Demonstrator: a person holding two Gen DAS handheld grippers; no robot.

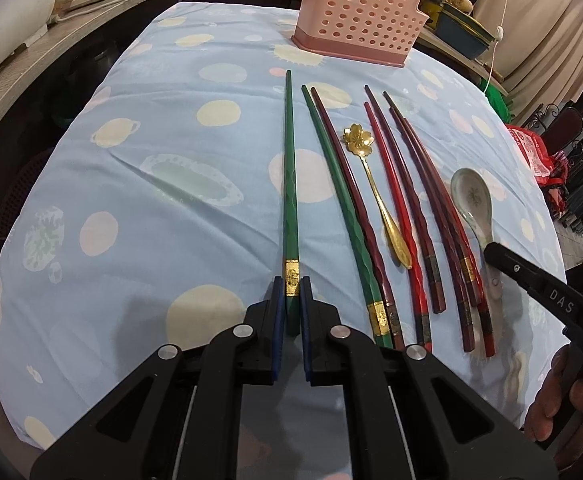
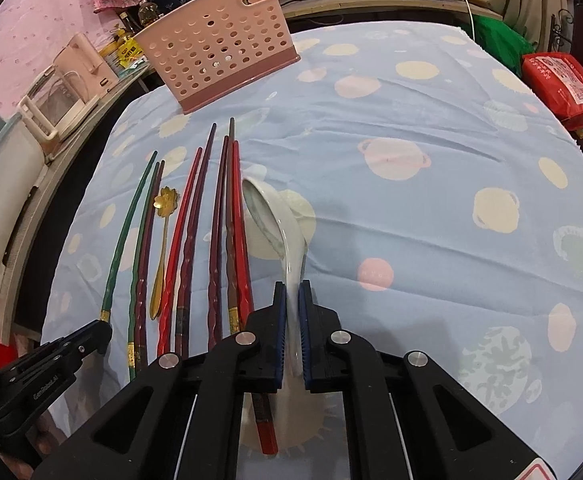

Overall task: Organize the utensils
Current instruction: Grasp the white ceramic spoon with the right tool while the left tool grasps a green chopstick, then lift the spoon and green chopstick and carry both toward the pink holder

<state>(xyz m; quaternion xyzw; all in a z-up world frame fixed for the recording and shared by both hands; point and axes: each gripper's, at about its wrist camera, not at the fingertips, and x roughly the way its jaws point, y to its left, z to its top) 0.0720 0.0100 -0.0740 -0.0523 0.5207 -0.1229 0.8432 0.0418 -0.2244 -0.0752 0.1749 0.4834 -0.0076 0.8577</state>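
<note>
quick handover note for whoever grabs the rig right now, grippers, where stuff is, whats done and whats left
Left gripper: shut on the thick end of a green chopstick, which points toward the holder.
Right gripper: shut on the handle of the white ceramic spoon.
Pink perforated utensil holder: upright at the far side of the table; nothing visible sticking out of it.
On the blue tablecloth: the other green chopstick, the red and maroon chopsticks and the gold flower spoon lie side by side.
Done: two items gripped. Left: carry both to the holder, then the rest.
</note>
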